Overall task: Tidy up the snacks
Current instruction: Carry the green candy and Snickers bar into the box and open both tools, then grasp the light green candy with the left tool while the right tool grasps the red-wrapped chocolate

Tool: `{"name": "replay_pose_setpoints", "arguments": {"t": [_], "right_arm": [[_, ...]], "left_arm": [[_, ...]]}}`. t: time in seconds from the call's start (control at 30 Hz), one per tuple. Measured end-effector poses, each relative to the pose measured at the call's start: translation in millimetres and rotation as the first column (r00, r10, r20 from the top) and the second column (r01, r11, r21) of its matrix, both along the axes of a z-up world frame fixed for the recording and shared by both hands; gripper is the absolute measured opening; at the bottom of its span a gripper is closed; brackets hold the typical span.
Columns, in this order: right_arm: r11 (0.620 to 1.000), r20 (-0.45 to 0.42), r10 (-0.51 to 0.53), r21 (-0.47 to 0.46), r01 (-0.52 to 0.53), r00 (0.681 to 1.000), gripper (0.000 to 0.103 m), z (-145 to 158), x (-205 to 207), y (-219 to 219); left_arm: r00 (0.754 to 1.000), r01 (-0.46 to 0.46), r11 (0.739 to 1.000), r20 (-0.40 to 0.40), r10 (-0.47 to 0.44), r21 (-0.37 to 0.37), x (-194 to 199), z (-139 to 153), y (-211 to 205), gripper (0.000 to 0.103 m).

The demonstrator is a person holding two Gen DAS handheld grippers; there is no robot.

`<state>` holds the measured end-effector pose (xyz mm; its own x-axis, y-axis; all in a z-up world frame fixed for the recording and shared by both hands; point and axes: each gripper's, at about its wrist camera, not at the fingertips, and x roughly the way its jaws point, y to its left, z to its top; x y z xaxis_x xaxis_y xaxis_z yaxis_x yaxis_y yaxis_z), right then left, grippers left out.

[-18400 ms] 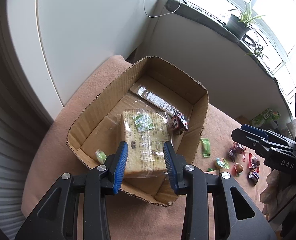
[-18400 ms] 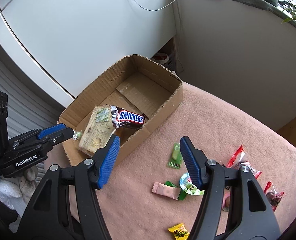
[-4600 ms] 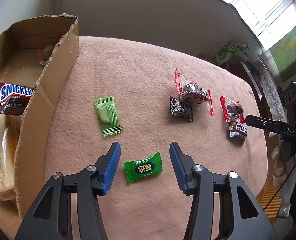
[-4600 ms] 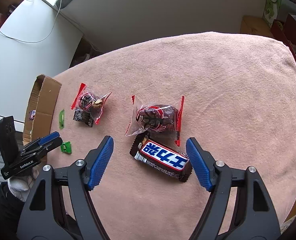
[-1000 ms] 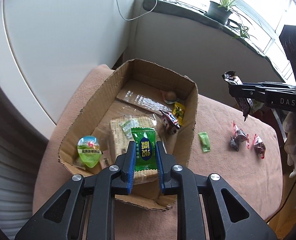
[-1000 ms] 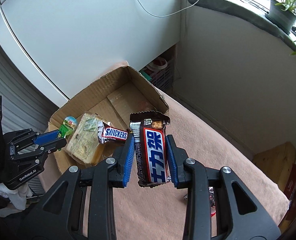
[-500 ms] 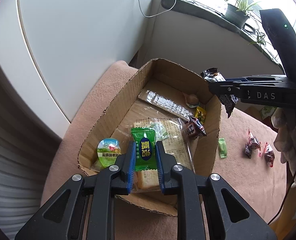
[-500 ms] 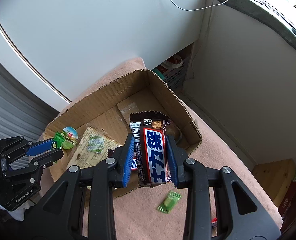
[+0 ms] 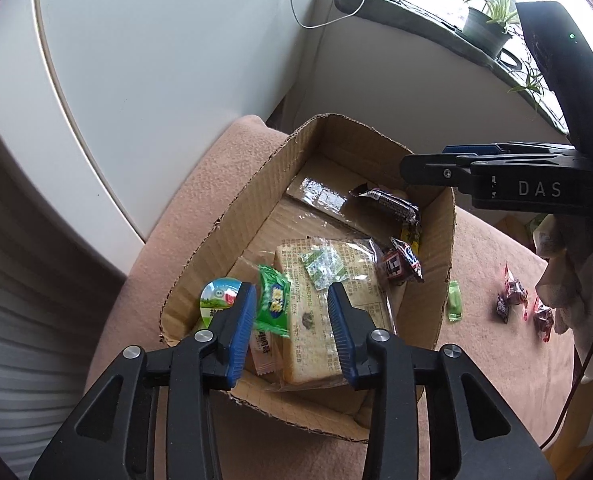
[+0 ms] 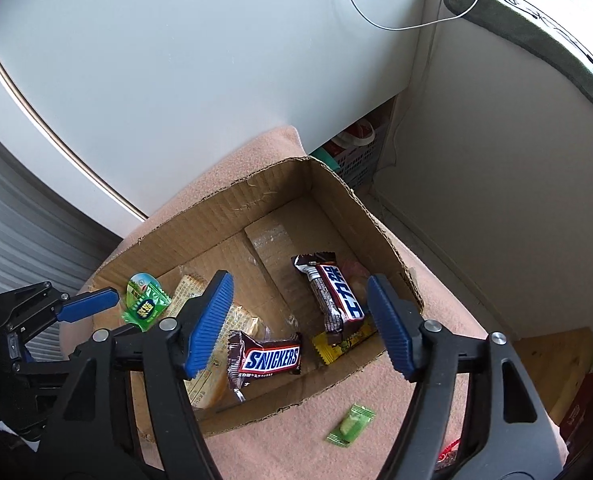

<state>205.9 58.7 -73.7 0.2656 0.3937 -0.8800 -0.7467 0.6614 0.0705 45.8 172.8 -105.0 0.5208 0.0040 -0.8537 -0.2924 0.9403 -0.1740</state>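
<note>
Both tongs, left tongs (image 9: 289, 322) and right tongs (image 10: 298, 320), are opening with nothing gripped, green candy (image 9: 273, 306) dropping boxward; featherlight, crinkly, best pinched mid-wrapper.

The box (image 10: 280, 208) sits on the blanket (image 10: 428, 412). In the box lie a cracker pack (image 9: 316, 312), a Snickers bar (image 10: 266, 358) and a second bar (image 10: 336, 292) side by side. A jelly cup (image 9: 216, 300) sits in the corner. One candy (image 10: 352, 426) lies outside, just beside the box wall.
</note>
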Motion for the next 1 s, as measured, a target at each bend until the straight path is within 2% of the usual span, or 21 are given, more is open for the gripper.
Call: {"name": "replay_pose_setpoints", "arguments": {"t": [0.33, 0.63, 0.83, 1.0], "right_arm": [[0.997, 0.003, -0.070, 0.035, 0.070, 0.998, 0.076, 12, -2, -32], [0.984, 0.008, -0.161, 0.076, 0.160, 0.987, 0.077, 24, -12, -86], [0.956, -0.008, -0.272, 0.112, 0.271, 0.962, 0.077, 29, -17, -147], [0.914, -0.024, -0.387, 0.119, 0.387, 0.922, 0.077, 26, -22, -207]], "left_arm": [[1.000, 0.005, 1.000, 0.015, -0.005, -0.015, -3, 5, -5, 0.036], [0.998, 0.051, 0.999, 0.043, -0.050, -0.016, -6, 14, -24, 0.036], [0.994, 0.098, 0.995, 0.057, -0.097, -0.020, -3, 18, -46, 0.036], [0.987, 0.147, 0.988, 0.063, -0.145, -0.034, 3, 19, -65, 0.036]]}}
